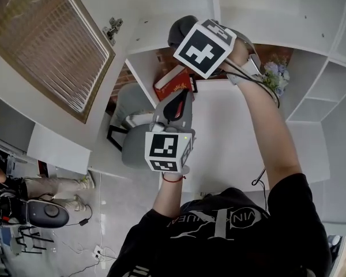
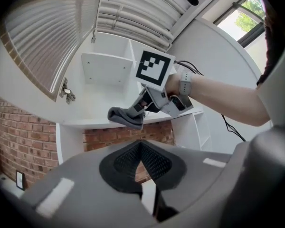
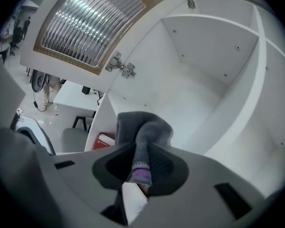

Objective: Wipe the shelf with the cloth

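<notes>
The grey cloth (image 3: 143,129) is bunched between the jaws of my right gripper (image 3: 141,152), which is shut on it. In the right gripper view the cloth presses against the white shelf (image 3: 194,103) inside the open cabinet. From the left gripper view, the cloth (image 2: 126,118) rests on the front edge of the shelf (image 2: 85,121), with the right gripper (image 2: 141,109) behind it. In the head view the right gripper (image 1: 190,34) is raised at the top, the cloth (image 1: 179,30) poking out past its marker cube. My left gripper (image 1: 180,98) hangs lower, shut and empty, its pads (image 2: 152,161) meeting.
A cabinet door with ribbed glass (image 1: 46,42) stands open at the left on its hinge (image 1: 113,27). Below the shelf lie a red book (image 1: 174,81), flowers (image 1: 275,76) and a brick back wall (image 2: 19,141). A grey chair (image 1: 130,105) stands on the floor.
</notes>
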`<action>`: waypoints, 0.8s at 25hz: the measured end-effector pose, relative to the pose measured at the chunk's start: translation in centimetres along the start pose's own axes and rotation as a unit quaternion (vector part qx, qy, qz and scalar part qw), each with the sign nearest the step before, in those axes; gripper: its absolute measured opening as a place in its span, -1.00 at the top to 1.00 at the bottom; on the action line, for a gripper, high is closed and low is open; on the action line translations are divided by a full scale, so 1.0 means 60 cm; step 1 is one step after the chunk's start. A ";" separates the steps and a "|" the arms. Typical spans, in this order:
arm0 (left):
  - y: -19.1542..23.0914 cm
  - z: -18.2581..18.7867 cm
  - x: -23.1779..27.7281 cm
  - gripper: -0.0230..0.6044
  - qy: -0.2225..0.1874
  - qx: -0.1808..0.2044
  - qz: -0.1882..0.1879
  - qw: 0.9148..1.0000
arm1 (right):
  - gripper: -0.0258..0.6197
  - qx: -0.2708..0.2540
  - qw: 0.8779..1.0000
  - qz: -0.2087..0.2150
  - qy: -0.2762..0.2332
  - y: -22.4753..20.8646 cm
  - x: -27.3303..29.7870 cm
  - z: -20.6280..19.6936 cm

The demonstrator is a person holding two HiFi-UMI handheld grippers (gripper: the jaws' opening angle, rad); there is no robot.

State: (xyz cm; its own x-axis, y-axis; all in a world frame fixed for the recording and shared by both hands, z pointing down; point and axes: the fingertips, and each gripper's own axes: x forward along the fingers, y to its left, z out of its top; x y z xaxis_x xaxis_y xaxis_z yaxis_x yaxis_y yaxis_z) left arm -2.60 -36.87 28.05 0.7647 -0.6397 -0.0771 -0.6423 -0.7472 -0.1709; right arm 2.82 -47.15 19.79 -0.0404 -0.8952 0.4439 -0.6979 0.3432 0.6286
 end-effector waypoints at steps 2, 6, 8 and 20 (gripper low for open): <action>0.003 0.001 -0.015 0.89 0.002 0.002 0.016 1.000 | 0.70 0.000 1.000 -0.014 -0.012 -0.003 -0.009 -0.010; 0.013 -0.004 -0.047 0.89 0.009 0.002 0.047 0.999 | 0.70 -0.004 0.999 -0.035 -0.029 0.001 -0.018 -0.027; 0.019 -0.005 -0.061 0.89 0.010 0.002 0.062 0.998 | 0.70 -0.003 0.998 -0.039 -0.039 0.001 -0.021 -0.030; -0.003 -0.056 -0.128 0.89 0.056 -0.028 0.097 0.993 | 0.70 0.032 0.997 -0.010 -0.073 0.040 -0.071 -0.100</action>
State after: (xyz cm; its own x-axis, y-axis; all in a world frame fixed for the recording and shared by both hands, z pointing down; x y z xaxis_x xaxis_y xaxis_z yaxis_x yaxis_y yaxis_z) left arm -8.53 -32.42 31.96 0.6183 -0.7859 0.0070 -0.7808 -0.6152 -0.1092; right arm 5.58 -40.82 23.23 -0.1263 -0.9352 0.3310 -0.7443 0.3099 0.5916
